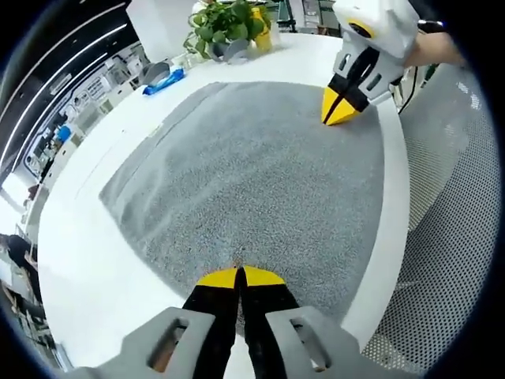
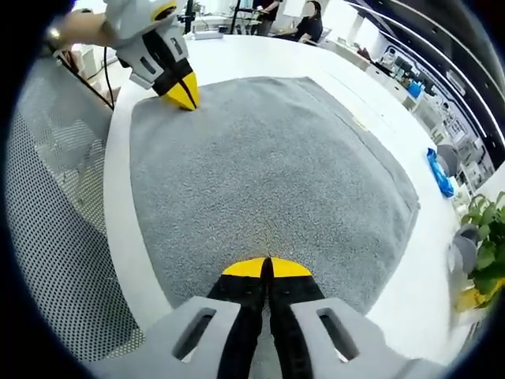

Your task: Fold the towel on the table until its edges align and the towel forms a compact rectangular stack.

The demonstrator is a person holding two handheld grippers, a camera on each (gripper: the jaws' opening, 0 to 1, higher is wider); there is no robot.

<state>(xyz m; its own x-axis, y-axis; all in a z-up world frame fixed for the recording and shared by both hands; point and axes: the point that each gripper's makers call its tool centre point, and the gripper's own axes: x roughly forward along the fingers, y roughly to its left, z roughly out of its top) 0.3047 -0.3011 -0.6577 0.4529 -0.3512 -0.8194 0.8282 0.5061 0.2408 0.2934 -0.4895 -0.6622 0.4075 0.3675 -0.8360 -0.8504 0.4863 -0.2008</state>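
Note:
A grey towel [image 1: 252,166] lies spread flat on the white table [image 1: 95,268]. My left gripper [image 1: 239,276] is shut, its yellow tips pinched on the towel's near edge by a corner. It appears in the right gripper view as the left gripper [image 2: 186,95], at the far left corner of the towel [image 2: 268,174]. My right gripper [image 2: 266,267] is also shut, with its tips pressed together on the towel's edge. From the left gripper view the right gripper [image 1: 339,110] sits at the far right corner, held by a hand.
A potted plant [image 1: 229,28] and a blue object [image 1: 163,80] stand at the table's far side. The rounded table edge [image 1: 394,237] runs close beside both grippers, with perforated grey flooring [image 1: 458,221] beyond it. People stand in the distance [image 2: 304,20].

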